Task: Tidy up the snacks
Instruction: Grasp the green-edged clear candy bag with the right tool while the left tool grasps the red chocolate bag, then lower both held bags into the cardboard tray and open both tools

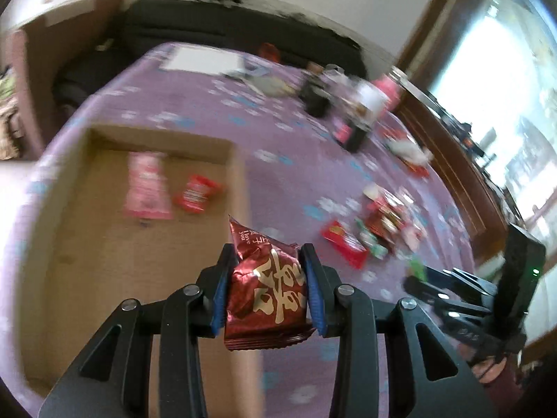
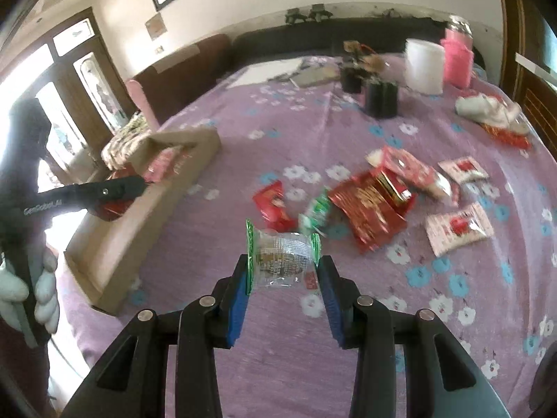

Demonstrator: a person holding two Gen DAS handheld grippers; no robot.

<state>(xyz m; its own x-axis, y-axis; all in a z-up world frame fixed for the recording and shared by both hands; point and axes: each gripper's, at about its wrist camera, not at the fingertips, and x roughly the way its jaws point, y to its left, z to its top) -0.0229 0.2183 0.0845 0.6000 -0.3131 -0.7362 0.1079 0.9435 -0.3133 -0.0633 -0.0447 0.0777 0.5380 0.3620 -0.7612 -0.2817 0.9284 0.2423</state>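
one shallow brown cardboard box (image 1: 240, 188) is being seen on the purple flowered cloth (image 1: 285, 146), with two packets lying inside it: one pink (image 1: 146, 188) and one small red (image 1: 196, 193). one dark red foil packet with gold lettering (image 1: 268, 289) is being held over it. in the right wrist view, one clear packet with green ends (image 2: 282, 257) is being held, two white-and-red packets (image 2: 459, 228) are being counted on the cloth, and two black pots (image 2: 381, 99) are being counted farther back.

Dark red foil packet (image 1: 268, 289) pinched upright above the cardboard box (image 1: 240, 188); clear green-edged packet (image 2: 282, 257) held over scattered snacks (image 2: 379, 195).
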